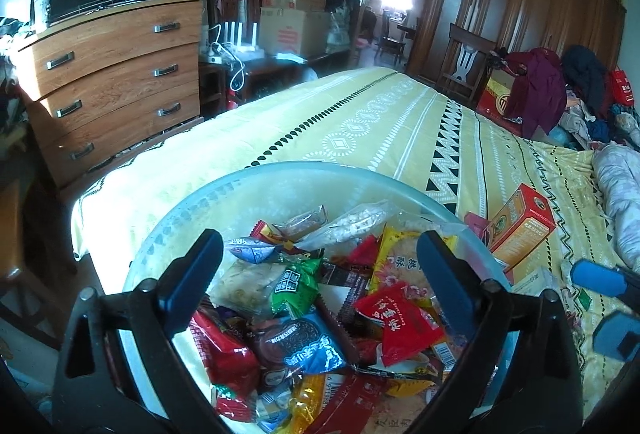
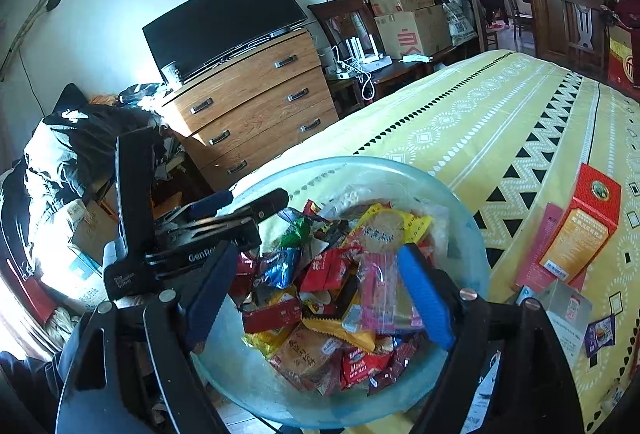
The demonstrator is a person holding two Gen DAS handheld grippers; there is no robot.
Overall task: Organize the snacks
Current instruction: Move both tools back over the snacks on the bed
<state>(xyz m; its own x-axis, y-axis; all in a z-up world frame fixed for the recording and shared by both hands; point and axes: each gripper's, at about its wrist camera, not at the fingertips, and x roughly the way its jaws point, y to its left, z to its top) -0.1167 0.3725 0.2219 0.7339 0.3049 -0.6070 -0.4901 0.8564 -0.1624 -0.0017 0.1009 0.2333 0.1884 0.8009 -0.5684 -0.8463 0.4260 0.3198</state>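
Observation:
A clear glass bowl (image 1: 280, 173) (image 2: 460, 201) full of wrapped snacks (image 1: 320, 314) (image 2: 340, 274) sits on the near corner of the yellow bed. My left gripper (image 1: 320, 274) is open and empty, held over the bowl with a finger on each side of the pile. My right gripper (image 2: 316, 298) is open above the bowl; a pink clear packet (image 2: 380, 294) lies by its right finger, untouched as far as I can see. The left gripper (image 2: 240, 205) shows at the bowl's left in the right wrist view. The right gripper's blue fingers (image 1: 600, 278) show at right.
A red and orange box (image 1: 520, 222) (image 2: 580, 230) stands on the bed right of the bowl, with a pink box (image 2: 536, 250) and a clear packet (image 2: 568, 310) beside it. A wooden dresser (image 1: 112, 73) with a TV stands past the bed's left edge. Clothes pile at far right (image 1: 560, 89).

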